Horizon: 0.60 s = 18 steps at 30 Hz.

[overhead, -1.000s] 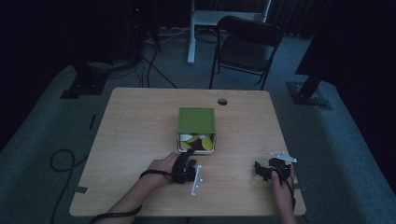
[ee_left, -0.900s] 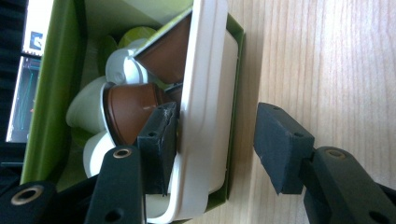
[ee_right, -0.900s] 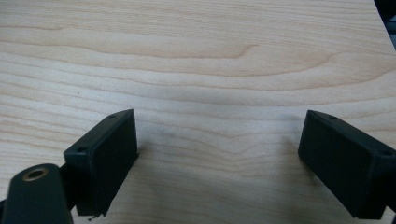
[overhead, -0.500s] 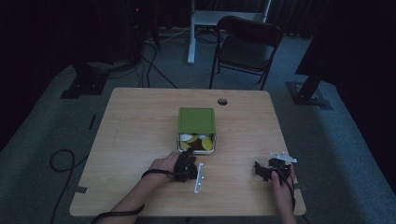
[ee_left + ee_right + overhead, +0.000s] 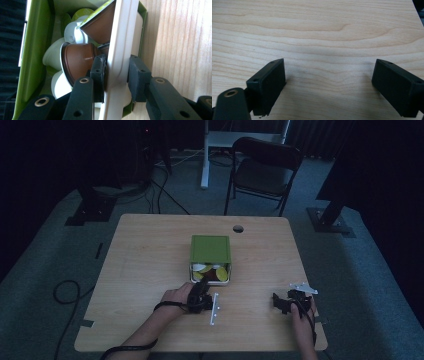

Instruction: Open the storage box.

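Green box (image 5: 210,251) sits near the middle of the bench (image 5: 140,270), its open front facing the person and packed with coffee capsules (image 5: 212,272) in brown, white and yellow-green; no writing can be read on any of them. The left claw (image 5: 201,296) is at that open front, and in the left gripper view its jaws have just been closing and now pinch the white front wall (image 5: 119,62) of the box, one pad inside against a brown capsule (image 5: 77,60), the other outside. Compared with a second ago, the left hand (image 5: 176,298) sits slightly closer to the box. The right claw (image 5: 282,303) rests well apart near the bench's right edge, jaws wide over bare wood. Beyond the bench stand a dark chair (image 5: 265,170) and a white stand (image 5: 206,155), with cables (image 5: 170,195) on the carpet.
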Each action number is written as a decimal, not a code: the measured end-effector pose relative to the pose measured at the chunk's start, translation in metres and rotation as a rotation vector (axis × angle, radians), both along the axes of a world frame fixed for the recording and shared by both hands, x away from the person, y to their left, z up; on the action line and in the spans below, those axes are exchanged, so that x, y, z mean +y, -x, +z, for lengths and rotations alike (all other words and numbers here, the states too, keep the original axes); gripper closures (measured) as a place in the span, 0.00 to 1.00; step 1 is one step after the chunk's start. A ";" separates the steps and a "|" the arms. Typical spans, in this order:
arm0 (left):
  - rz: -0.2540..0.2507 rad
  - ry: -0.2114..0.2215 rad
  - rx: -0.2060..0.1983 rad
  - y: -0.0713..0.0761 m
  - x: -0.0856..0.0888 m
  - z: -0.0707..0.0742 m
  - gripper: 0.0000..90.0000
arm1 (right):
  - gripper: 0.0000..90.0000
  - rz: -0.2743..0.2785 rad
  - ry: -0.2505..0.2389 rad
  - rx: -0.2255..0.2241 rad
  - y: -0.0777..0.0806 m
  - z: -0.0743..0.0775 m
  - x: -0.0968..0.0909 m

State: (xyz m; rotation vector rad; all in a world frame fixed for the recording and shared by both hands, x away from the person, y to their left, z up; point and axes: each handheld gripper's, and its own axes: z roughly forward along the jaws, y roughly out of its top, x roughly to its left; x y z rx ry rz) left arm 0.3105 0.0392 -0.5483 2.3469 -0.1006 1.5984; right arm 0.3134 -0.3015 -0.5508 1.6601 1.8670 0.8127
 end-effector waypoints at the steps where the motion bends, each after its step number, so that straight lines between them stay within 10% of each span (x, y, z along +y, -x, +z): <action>1: 0.000 -0.001 -0.002 0.000 0.000 0.000 0.77 | 0.12 0.000 0.000 0.000 0.000 0.000 0.000; 18: -0.009 -0.063 -0.053 0.007 -0.003 -0.004 0.79 | 0.12 0.000 0.000 0.000 0.000 0.000 0.000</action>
